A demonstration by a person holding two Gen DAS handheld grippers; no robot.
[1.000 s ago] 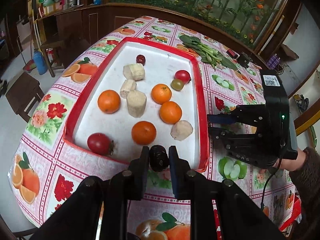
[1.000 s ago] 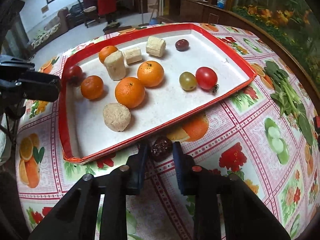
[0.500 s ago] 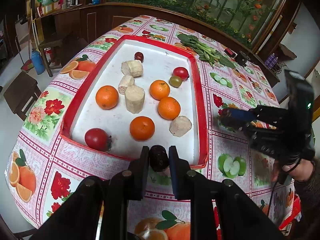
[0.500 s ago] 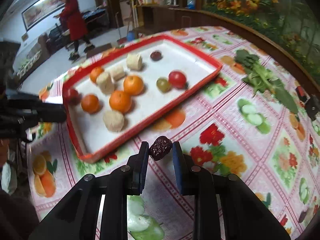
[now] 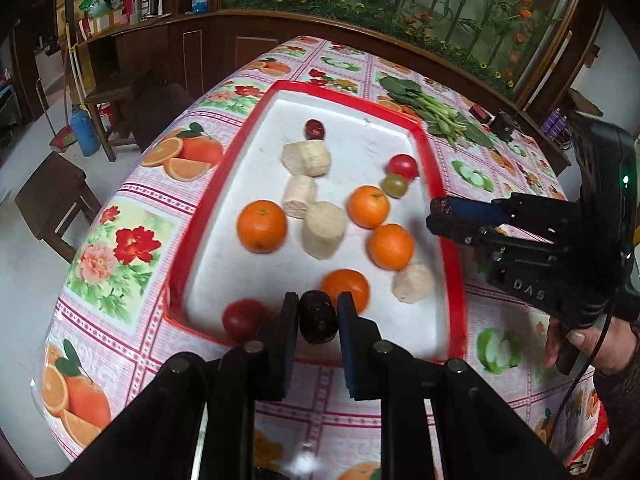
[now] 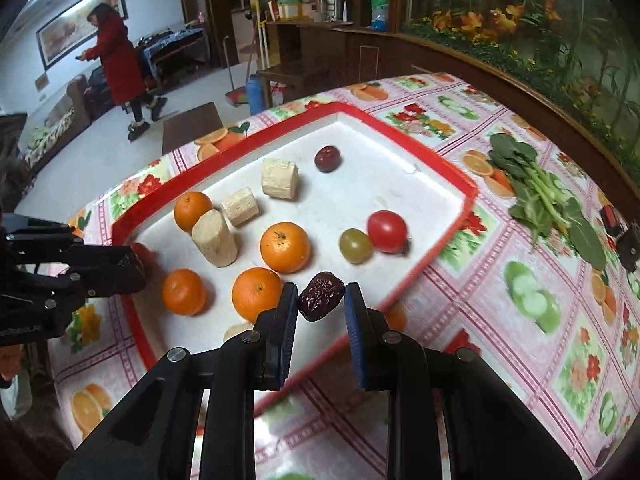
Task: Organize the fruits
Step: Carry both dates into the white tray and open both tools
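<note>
Since a second ago the right tongs (image 6: 320, 300) have lifted off the cloth and swung in over the near rim of the tray (image 6: 440, 178), while the left tongs (image 5: 318, 316) have edged forward so that their tips now sit over the tray's near end instead of short of it.

Both pairs are clenched, each on a wrinkled dried date. In the right wrist view the right date (image 6: 321, 297) shows at lower centre, its long axis running across the gap between the pads. In the left wrist view the left date (image 5: 318, 317) stands more upright between the pads, just in front of the nearest orange (image 5: 345, 287) and beside a tomato (image 5: 244, 319).

A third date (image 6: 327, 158) lies loose at the tray's far end, toward the upper part of both frames, beyond the pale cane chunks (image 6: 280, 179). If dates are to be grouped, it lies straight ahead of both tongs, with oranges and chunks in between; neither is clearly nearer.

A glossy fruit-and-flower oilcloth (image 6: 520, 320) covers the worktop, with leafy greens (image 6: 540, 196) at right. Beyond are wooden cabinets, a planted glass wall, and a person in a red coat (image 6: 118, 64) at upper left.
</note>
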